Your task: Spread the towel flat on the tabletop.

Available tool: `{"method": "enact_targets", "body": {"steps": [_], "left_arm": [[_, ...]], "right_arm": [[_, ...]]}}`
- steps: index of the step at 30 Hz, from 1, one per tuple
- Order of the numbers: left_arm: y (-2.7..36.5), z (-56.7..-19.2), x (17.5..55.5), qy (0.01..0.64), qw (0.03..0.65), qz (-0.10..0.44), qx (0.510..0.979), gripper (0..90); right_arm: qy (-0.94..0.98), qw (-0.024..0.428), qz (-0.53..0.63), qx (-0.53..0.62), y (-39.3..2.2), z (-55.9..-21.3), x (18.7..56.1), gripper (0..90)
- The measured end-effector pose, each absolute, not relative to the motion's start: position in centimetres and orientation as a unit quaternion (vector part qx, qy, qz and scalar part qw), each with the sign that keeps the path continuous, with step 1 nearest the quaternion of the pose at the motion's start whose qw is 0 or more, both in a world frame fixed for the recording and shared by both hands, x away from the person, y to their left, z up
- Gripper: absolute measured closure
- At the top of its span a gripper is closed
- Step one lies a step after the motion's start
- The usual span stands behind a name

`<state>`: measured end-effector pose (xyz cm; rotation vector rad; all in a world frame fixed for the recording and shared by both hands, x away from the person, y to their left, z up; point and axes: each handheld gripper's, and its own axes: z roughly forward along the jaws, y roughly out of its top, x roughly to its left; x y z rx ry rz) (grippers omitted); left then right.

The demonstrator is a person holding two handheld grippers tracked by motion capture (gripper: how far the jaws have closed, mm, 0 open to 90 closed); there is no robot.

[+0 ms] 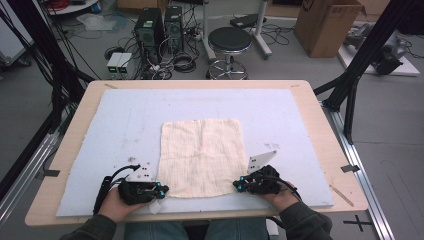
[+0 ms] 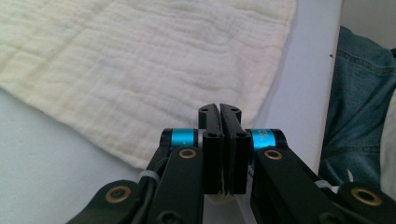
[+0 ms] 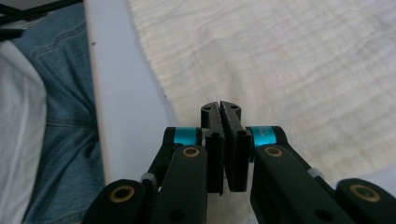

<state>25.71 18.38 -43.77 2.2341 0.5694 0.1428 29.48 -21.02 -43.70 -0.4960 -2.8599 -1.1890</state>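
Cloth (image 1: 201,156) lies flat on the worktop (image 1: 125,125), between the two tongs. Left tongs (image 1: 161,190) at its near left corner, jaws pressed together on the corner. Right tongs (image 1: 238,185) at the near right corner, jaws closed on that edge.

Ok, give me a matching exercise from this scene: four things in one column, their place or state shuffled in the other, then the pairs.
Things:
1. cloth
2. left gripper
3. right gripper
4. stool

Places or states:
A. on the floor beyond the table's far edge
B. jaws shut at the cloth's near right corner
C. spread flat on the pale blue mat
D. jaws shut at the cloth's near left corner

Pairs: 1-C, 2-D, 3-B, 4-A
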Motion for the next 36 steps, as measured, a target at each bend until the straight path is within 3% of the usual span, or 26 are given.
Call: {"method": "enact_targets", "body": {"steps": [12,15,18,36], "left_arm": [[19.3,-43.6,25.0,0.213,0.412,0.043,0.885,87.1],[19.2,-43.4,25.0,0.214,0.416,0.037,0.883,72.5],[19.2,-43.2,25.1,0.216,0.423,0.042,0.879,65.5],[20.3,-42.2,26.3,0.263,0.473,0.086,0.837,57.1]], "right_arm": [[-0.908,0.029,-0.392,-0.147,-21.0,-43.4,28.4,87.1],[-0.901,0.039,-0.403,-0.153,-21.1,-43.5,28.5,77.2],[-0.895,0.037,-0.414,-0.162,-21.2,-43.4,28.9,71.8],[-0.855,-0.003,-0.469,-0.222,-22.3,-42.3,30.9,49.2]]}}
